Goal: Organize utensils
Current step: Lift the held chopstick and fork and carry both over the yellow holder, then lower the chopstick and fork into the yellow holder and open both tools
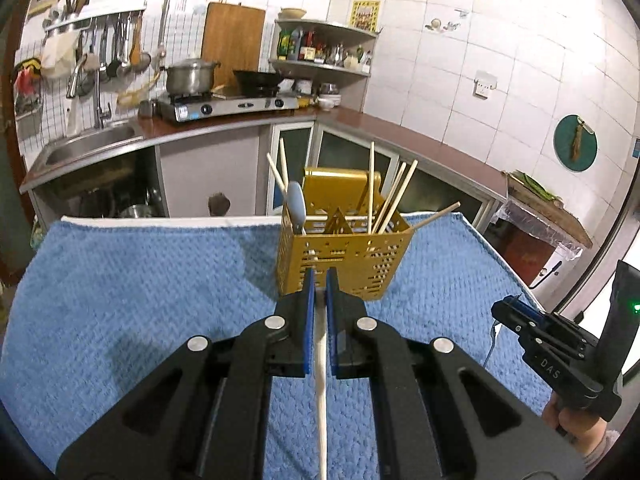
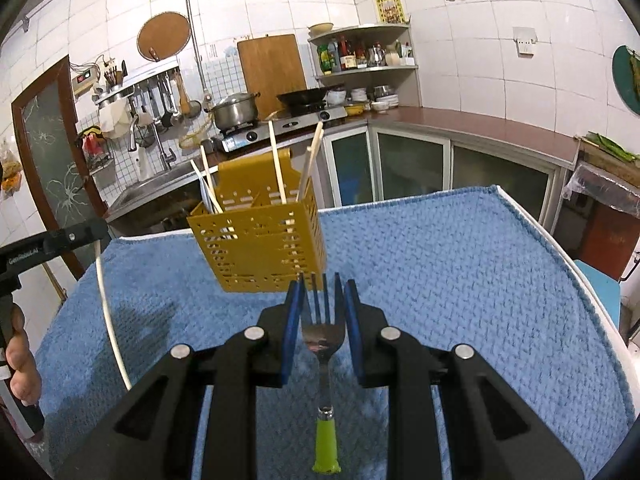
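Jaws of the left gripper [image 1: 319, 280] are clamped tight on a single pale wooden chopstick [image 1: 321, 392], which runs straight back between the blue pads toward the camera. In the right wrist view that same chopstick [image 2: 110, 320] hangs down from the left gripper [image 2: 94, 229] at nine o'clock, with the person's hand [image 2: 22, 356] below it on the grip.

The right gripper [image 2: 321, 284] has its jaws narrow around a stainless steel fork with a lime-green plastic handle [image 2: 324, 344]. The tines point forward between the blue pads [image 2: 294, 320] and the handle trails toward six o'clock. In the left wrist view the right gripper [image 1: 506, 306] sits at four o'clock, the fork not visible there.

A mustard-yellow perforated plastic utensil caddy [image 1: 344, 256] stands on the blue textured towel [image 1: 140, 280] that covers the tabletop, at twelve o'clock from both grippers. It already holds several pale chopsticks [image 1: 394, 196], most upright or leaning in the right-hand compartment, and one lying tilted out over the rim toward two o'clock. A light grey-blue spoon [image 1: 297, 206] stands in the left-hand compartment beside two more chopsticks.

Behind the tabletop a kitchen counter [image 1: 400, 128] carries a gas stove [image 1: 228, 105] with a steel pot [image 1: 190, 76] and a black wok [image 1: 260, 78].
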`<control>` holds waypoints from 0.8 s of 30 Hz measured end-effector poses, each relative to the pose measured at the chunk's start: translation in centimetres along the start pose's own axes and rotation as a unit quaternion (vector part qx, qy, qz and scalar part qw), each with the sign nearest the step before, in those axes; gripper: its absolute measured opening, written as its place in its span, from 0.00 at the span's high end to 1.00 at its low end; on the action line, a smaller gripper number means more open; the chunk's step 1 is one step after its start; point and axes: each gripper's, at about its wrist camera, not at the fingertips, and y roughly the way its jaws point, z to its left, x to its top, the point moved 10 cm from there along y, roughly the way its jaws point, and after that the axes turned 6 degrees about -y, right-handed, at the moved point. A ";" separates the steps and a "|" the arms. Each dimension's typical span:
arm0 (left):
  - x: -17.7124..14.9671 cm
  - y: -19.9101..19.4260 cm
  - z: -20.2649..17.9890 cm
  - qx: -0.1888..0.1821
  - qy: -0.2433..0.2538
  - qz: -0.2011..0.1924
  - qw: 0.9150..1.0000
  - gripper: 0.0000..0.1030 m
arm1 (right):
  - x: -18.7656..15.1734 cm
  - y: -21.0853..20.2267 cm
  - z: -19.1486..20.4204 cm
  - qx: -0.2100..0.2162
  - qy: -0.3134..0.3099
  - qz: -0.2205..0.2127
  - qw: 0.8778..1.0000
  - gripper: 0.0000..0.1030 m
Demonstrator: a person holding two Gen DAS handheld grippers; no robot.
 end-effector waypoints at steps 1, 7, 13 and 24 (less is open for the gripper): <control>0.1 -0.2 -0.1 -0.001 -0.001 -0.003 1.000 0.96 | 0.2 -0.1 0.0 -0.002 -0.003 -0.002 1.000 0.78; 1.2 -0.7 0.0 -0.001 -0.001 -0.021 1.000 0.96 | 1.4 -0.2 0.2 -0.006 -0.010 -0.013 1.000 0.78; 2.0 -0.8 0.1 -0.002 -0.003 -0.030 1.000 0.96 | 2.4 0.4 0.7 -0.005 -0.015 -0.014 1.000 0.78; 4.5 -0.8 -0.5 0.002 0.004 -0.046 0.999 0.96 | 5.4 0.2 1.4 -0.004 -0.029 -0.027 0.999 0.78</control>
